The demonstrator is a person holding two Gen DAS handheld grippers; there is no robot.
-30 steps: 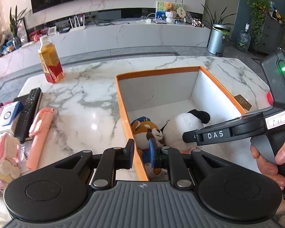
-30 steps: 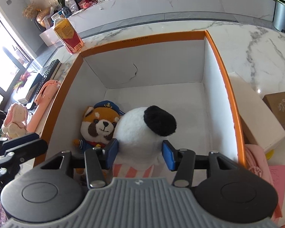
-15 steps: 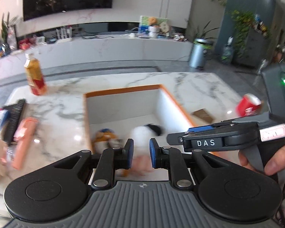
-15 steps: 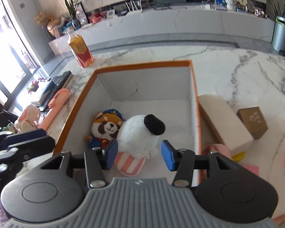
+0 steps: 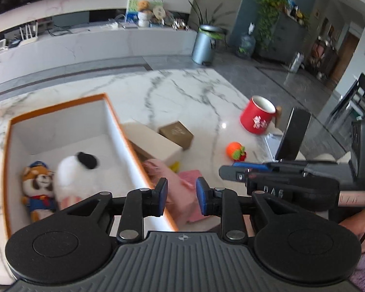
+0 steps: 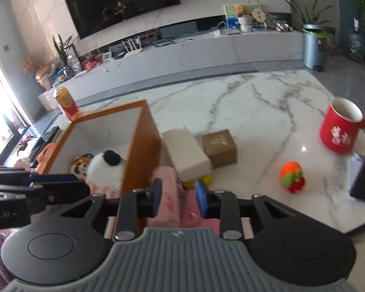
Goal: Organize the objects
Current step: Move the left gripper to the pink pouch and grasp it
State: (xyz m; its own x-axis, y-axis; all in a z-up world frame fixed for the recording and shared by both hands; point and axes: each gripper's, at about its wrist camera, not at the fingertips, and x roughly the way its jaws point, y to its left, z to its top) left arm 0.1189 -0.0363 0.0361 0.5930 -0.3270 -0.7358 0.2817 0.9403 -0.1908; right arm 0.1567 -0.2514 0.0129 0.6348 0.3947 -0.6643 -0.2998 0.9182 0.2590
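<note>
Both toys lie in the orange box [image 5: 119, 131]; my left gripper [image 5: 181, 196] has just been opening, right gripper [image 6: 177, 196] closing, both empty. Risk: fingers snagging the pink cloth [image 6: 166, 194] (floppy stuff) on the bench [image 6: 255, 102].

Beyond the far edge of the marble surface [image 6: 243, 102] I see a long white TV console [image 6: 206, 48]. Above the console hangs a dark television [image 6: 121, 2]; at its right end stands a grey bin [image 6: 314, 46], with a white router [image 6: 132, 46] toward its left.
</note>
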